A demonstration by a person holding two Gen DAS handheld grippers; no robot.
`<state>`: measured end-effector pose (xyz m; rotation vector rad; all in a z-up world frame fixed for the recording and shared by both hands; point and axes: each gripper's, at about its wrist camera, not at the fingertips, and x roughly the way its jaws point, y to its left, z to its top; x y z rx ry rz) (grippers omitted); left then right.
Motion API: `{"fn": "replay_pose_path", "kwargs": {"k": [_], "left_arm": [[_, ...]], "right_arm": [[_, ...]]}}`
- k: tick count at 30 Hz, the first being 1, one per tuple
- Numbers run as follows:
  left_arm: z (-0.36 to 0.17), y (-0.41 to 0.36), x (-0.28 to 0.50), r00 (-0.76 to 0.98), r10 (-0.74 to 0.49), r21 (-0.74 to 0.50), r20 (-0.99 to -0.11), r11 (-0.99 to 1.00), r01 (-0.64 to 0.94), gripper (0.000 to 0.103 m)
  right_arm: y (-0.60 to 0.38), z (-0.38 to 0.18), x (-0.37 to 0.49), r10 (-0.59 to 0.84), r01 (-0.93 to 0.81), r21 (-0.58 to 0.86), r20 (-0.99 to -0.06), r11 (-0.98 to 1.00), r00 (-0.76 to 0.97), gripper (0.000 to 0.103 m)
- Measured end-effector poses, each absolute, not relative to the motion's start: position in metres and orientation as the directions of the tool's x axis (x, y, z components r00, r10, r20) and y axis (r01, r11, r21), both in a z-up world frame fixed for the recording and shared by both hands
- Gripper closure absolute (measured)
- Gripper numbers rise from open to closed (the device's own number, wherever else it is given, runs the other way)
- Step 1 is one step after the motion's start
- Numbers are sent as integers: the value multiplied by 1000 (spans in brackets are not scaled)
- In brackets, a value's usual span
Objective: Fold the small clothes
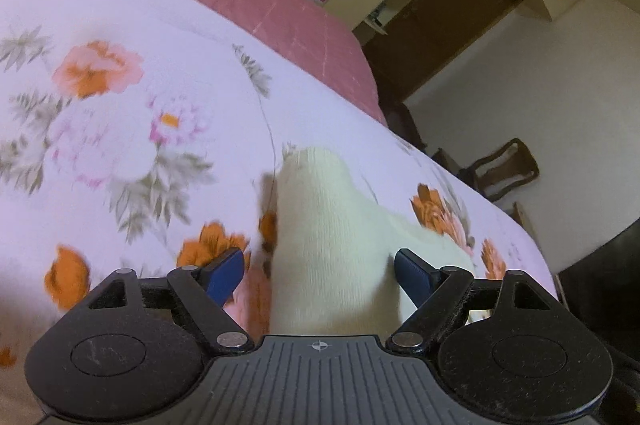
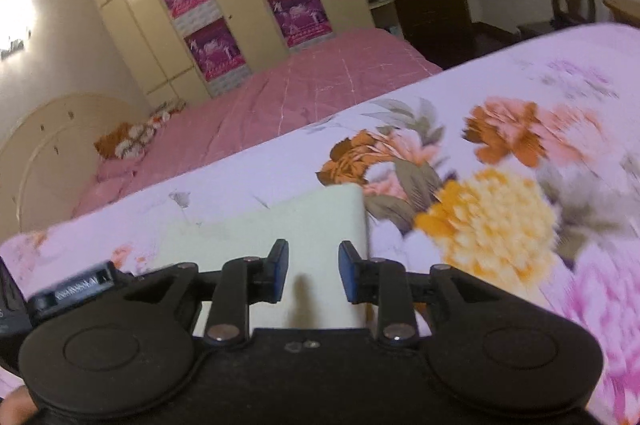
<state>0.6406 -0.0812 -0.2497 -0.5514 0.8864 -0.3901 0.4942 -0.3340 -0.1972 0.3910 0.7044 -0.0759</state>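
While both tongs gape, cloth [image 1: 332, 249] lies between.

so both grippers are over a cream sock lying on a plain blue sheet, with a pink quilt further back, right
Not quite: the sheet is white with orange, pink and yellow flowers, not plain blue, as the right wrist view shows. The rest holds: the cream sock lies under both grippers, and the pink quilt is further back.

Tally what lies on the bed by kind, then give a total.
Cream garment: 1
Floral bedspread: 1
Pink quilt: 1
Patterned pillows by the headboard: too blurred to count
Total counted: 3
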Motion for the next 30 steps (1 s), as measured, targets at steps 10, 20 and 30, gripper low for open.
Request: {"fn": "replay_pose_path", "kwargs": {"k": [10,20,30], "left_arm": [[-243,-98,646,590,-486,-501,-645,852,153,21],[-239,-77,574,564,-519,-483,-643,846,228,21],[-236,-76,534,525,-525,-438,-670,850,292,21]], "right_arm": [[-338,-225,517,-9,234,207,-732,950,681,63],[-319,-211,446,68,168,263,-700,950,710,63],[-318,-205,410,123,168,324,-712,931,692,63]]}}
